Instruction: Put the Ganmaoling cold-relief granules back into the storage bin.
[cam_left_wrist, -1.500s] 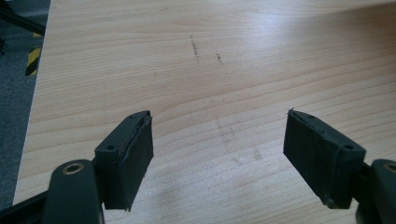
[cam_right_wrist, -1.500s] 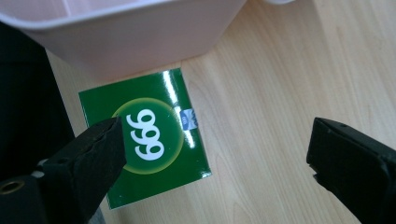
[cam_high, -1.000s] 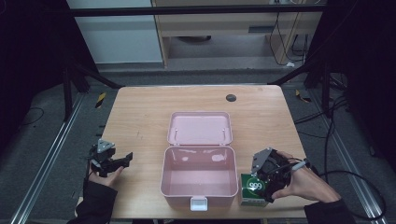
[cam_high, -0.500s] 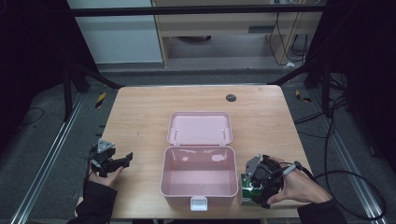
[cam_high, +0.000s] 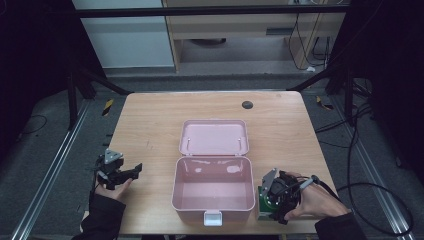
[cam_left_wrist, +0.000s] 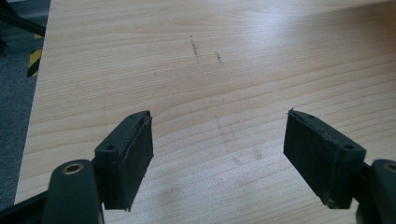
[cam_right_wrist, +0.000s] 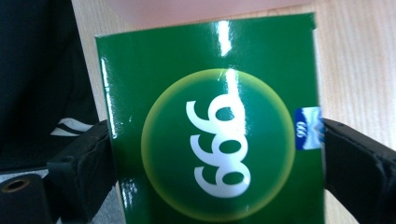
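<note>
A glossy green box (cam_right_wrist: 210, 56) with a white "999" in a yellow-green circle lies at the table's front right, just right of the open pink case (cam_high: 175, 192). My right gripper (cam_right_wrist: 215, 161) has one jaw against each side of the box and is shut on it; in the high view this gripper (cam_high: 272, 200) sits low over the green box (cam_high: 261, 197). My left gripper (cam_high: 131, 171) rests at the table's left edge with its jaws wide apart. The left gripper (cam_left_wrist: 217, 158) has only bare wood between them.
The pink case's lid (cam_high: 214, 137) lies folded back flat behind its empty tub, with a white latch (cam_high: 212, 218) at the front. A small dark disc (cam_high: 247, 104) sits near the far edge. Black frame bars and cables surround the table (cam_high: 150, 125).
My right gripper has dropped down and slightly left onto the green box, closing around it. The left gripper has stayed where it was.
</note>
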